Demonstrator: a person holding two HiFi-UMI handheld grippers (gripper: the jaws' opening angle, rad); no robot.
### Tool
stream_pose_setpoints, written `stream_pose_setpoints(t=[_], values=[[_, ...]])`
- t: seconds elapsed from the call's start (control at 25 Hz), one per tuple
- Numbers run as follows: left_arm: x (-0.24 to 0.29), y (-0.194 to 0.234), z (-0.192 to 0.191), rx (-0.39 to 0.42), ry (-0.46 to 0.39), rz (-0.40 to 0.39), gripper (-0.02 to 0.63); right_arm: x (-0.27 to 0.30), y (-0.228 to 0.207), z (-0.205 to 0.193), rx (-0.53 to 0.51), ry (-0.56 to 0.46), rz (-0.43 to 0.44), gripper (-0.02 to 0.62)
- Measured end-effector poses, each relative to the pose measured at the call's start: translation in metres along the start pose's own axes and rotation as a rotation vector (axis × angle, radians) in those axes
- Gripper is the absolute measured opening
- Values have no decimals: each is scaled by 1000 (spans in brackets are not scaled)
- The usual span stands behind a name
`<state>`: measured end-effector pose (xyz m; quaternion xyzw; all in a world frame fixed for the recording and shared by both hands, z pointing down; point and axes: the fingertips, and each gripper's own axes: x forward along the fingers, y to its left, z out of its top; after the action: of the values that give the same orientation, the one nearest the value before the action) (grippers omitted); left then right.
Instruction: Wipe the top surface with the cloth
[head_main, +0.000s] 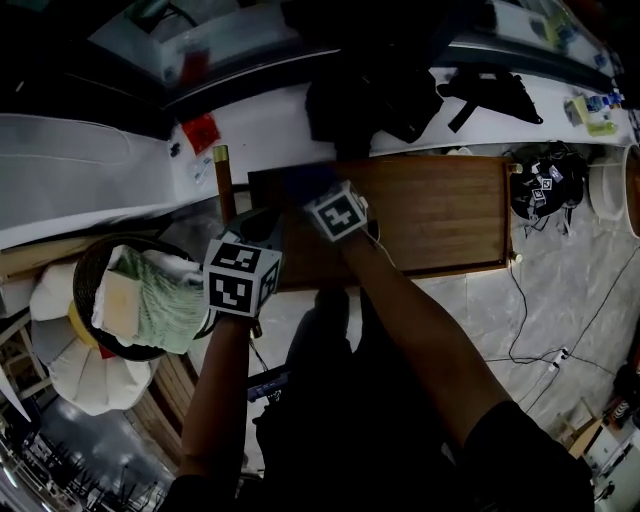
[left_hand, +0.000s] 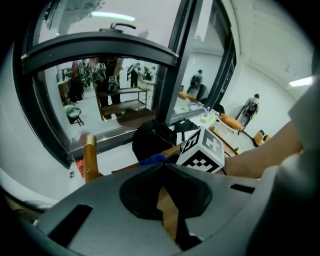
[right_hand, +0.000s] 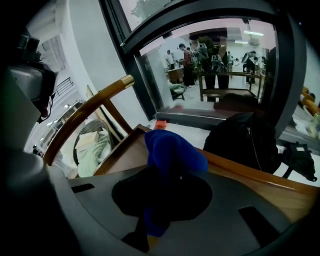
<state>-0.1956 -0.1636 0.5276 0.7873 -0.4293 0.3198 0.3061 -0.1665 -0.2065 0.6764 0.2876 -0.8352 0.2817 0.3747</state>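
Note:
The wooden table top (head_main: 440, 210) lies ahead, seen from above. A blue cloth (right_hand: 170, 150) is pinched in my right gripper (right_hand: 167, 175), which is shut on it, and the cloth bulges out over the table's near left corner. In the head view the right gripper (head_main: 337, 212) hangs over that left part of the table, with the cloth (head_main: 300, 180) a blurred blue patch just beyond it. My left gripper (head_main: 243, 272) is off the table's left front corner. Its jaws (left_hand: 162, 167) are shut and empty, with the blue cloth (left_hand: 152, 160) visible past their tips.
A black bag (head_main: 370, 100) lies on the white ledge behind the table. A round basket (head_main: 95, 275) holding green fabric stands at the left, next to a wooden chair post (head_main: 222, 180). Cables and a dark device (head_main: 545, 185) lie on the floor at the right.

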Motion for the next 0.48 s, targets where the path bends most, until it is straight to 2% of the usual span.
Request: stream_pose_setpoints(t=[0.48], values=[[51, -83, 30, 54, 40, -43, 11, -72, -104, -50, 72, -10, -86, 57]])
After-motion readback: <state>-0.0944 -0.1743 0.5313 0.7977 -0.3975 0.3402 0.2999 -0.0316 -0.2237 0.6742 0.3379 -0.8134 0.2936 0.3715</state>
